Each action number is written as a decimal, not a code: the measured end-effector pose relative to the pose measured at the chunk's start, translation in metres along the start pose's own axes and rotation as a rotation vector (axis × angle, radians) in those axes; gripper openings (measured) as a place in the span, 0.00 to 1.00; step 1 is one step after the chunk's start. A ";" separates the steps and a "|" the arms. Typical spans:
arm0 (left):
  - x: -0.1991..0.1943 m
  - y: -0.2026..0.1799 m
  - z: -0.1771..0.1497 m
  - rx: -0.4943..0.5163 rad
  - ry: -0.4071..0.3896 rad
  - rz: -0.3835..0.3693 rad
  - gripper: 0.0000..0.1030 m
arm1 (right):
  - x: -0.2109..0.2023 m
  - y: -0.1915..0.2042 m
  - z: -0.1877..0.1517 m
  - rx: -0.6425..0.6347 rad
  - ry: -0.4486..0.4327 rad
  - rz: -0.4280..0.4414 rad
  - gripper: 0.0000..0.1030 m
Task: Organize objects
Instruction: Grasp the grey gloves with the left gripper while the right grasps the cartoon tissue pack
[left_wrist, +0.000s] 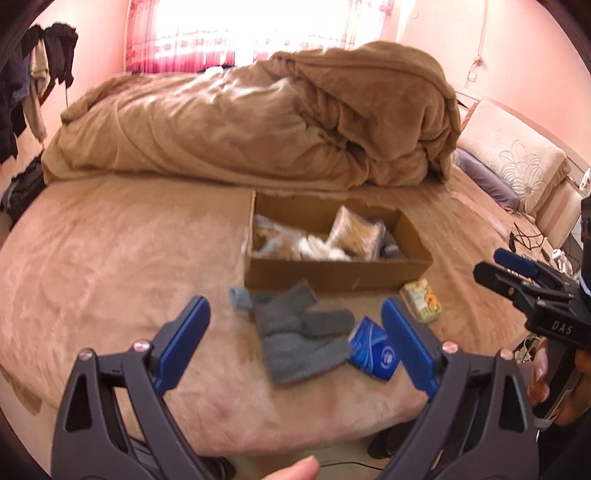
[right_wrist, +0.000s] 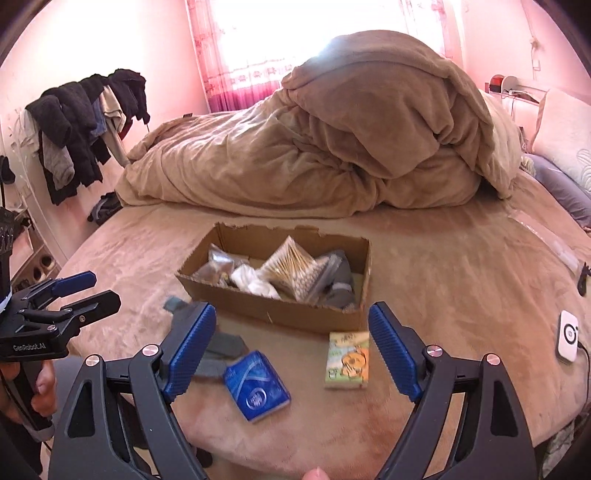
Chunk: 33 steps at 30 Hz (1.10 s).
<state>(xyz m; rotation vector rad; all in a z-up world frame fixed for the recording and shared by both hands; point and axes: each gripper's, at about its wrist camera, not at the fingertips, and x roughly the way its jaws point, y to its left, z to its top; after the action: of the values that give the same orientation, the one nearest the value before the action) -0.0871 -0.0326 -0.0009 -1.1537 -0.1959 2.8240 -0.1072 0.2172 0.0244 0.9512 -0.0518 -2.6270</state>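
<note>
Grey socks, lower centre and long axis diagonal, lie nearest the wide, empty left gripper; the right gripper, equally wide, frames the blue packet.

Pretty clearly someone's bedroom at home: a big bed with a rumpled tan duvet heaped along its far edge, a pillow, pink curtains and clothes hung in the corner.

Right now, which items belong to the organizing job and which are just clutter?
Job: cardboard box, grey socks, blue packet, green-orange packet.
Lying about: brown duvet, hung clothes, white device, pillow.
</note>
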 end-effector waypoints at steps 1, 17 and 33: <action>0.003 0.000 -0.004 -0.006 0.011 -0.002 0.92 | 0.001 -0.001 -0.003 -0.003 0.007 -0.002 0.85; 0.074 0.009 -0.040 -0.042 0.143 0.018 0.87 | 0.047 -0.031 -0.044 0.030 0.110 -0.035 0.85; 0.127 0.014 -0.055 -0.058 0.219 0.022 0.53 | 0.109 -0.048 -0.061 0.027 0.202 -0.080 0.84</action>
<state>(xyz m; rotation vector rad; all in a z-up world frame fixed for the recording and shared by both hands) -0.1395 -0.0255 -0.1297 -1.4732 -0.2523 2.6996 -0.1623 0.2309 -0.0970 1.2462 0.0010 -2.5924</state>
